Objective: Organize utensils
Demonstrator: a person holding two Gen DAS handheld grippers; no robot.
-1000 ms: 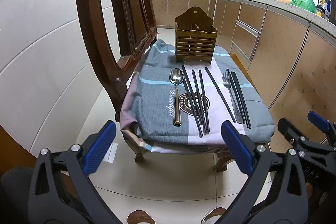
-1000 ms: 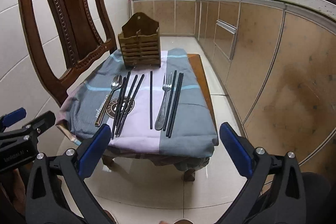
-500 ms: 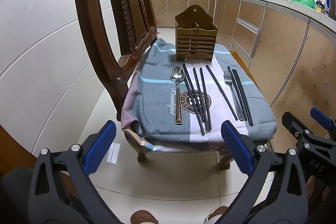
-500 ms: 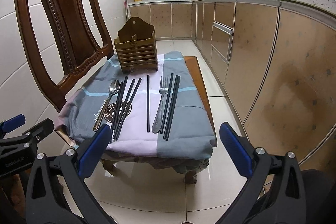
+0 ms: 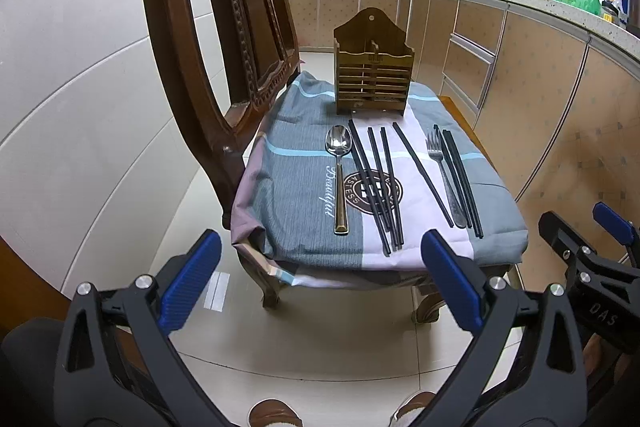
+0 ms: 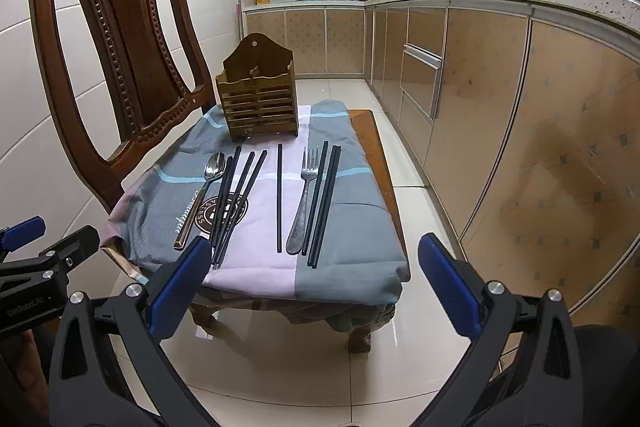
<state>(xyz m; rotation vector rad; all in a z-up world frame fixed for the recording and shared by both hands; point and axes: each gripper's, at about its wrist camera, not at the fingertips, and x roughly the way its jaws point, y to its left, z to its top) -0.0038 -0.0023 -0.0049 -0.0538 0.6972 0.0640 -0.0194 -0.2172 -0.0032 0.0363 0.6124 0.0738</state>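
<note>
Left wrist view crops the right claw (image 5: 592, 239) at the frame's edge; both claws gape empty.

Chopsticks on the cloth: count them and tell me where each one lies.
8, I think. Four chopsticks bunch just right of the spoon, one lies alone mid-cloth, three lie right of the fork. They overlap, so some may be hidden.
</note>
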